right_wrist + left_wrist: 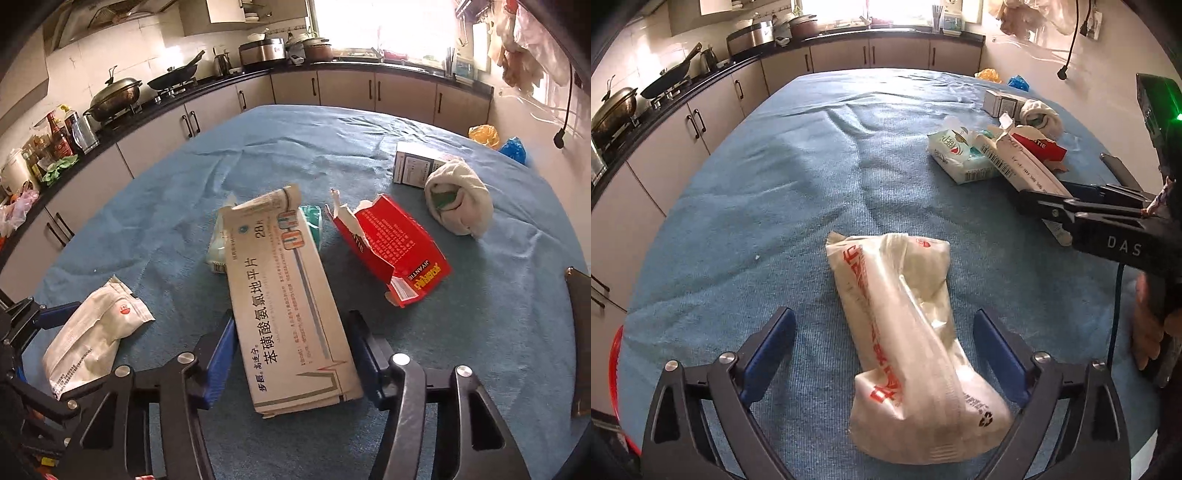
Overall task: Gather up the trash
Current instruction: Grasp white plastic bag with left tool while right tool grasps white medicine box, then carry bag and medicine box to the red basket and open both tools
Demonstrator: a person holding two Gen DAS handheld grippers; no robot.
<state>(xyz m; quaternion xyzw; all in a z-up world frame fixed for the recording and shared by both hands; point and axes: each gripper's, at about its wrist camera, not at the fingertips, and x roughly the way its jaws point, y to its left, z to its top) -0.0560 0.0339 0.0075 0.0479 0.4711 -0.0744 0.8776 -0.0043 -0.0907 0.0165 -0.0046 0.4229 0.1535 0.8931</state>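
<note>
Looking down the left wrist view: left gripper [884, 350] tilts steeply down over the near edge of the blue cloth [783, 177] on the tabletop, jaws spread wide. White plastic packet [905, 332] with red print lies between the blue pads [1001, 354], crumpled, one end toward the camera; pads clear of it on both sides, so released. Right gripper [1045, 206] comes in from the right edge, a hand [1148, 332] on its handle.

Right wrist view: right gripper [291, 362] also angled down, straddling the near end of the flattened beige medicine box [291, 306]. Pads sit just beside the box edges; cannot tell whether they press on it. Torn red carton [395, 251] lies just right of the box, open end up. Rolled white cloth [458, 199] and small grey box [410, 166] sit toward the far right edge.
</note>
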